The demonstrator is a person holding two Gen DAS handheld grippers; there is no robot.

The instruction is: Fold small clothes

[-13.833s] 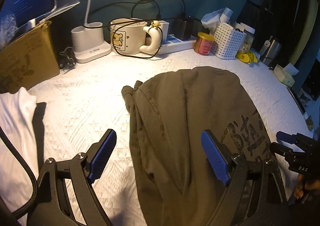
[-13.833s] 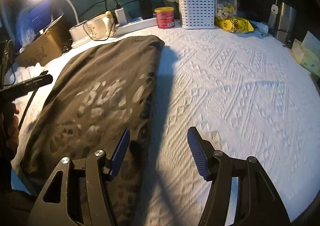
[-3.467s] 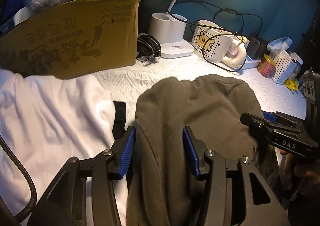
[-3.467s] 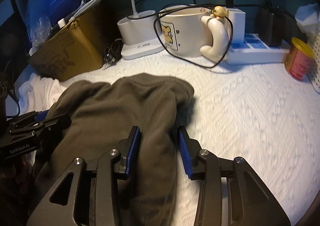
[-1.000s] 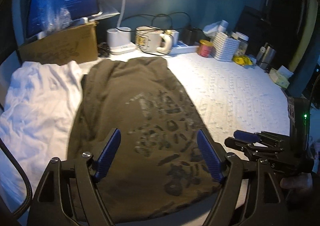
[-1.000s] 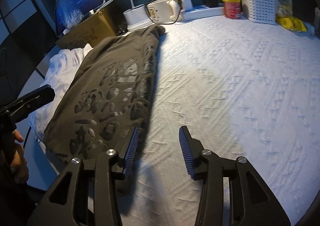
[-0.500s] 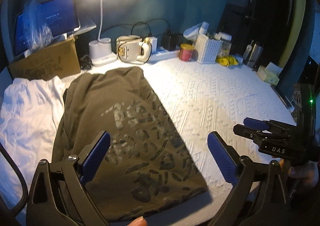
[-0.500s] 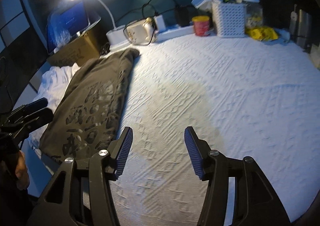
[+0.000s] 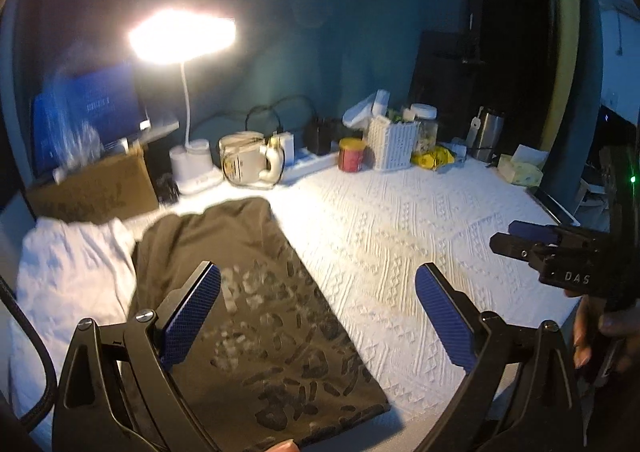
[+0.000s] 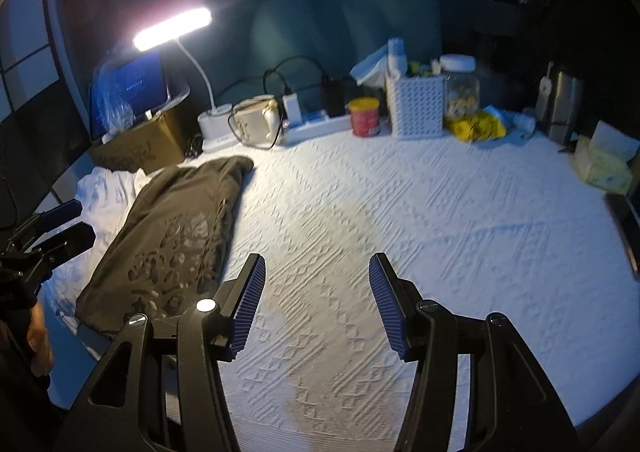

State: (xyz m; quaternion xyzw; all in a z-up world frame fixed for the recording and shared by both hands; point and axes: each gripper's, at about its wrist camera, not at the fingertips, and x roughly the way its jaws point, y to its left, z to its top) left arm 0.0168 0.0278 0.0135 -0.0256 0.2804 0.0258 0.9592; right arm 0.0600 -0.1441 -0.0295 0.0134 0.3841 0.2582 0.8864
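A folded olive shirt (image 9: 248, 304) with a pale print lies flat on the left part of the white textured cover (image 9: 420, 236); the right wrist view shows the same olive shirt (image 10: 176, 228) at its left. My left gripper (image 9: 318, 272) hangs open above the shirt's right edge, with nothing between its blue pads. My right gripper (image 10: 317, 260) is open over bare cover, to the right of the shirt and apart from it. The right gripper (image 9: 552, 248) also shows at the right edge of the left wrist view, held by a hand.
A white garment (image 9: 68, 276) lies left of the shirt. Along the back stand a cardboard box (image 9: 96, 192), a lit desk lamp (image 9: 182, 36), a mug (image 9: 246, 164), a red can (image 10: 364, 116), a white basket (image 10: 418, 106) and a tissue box (image 10: 604, 160).
Both grippers have risen and drawn back from the shirt, so more of the room shows. Their jaws stand wider than one second ago. The shirt has stayed in place.
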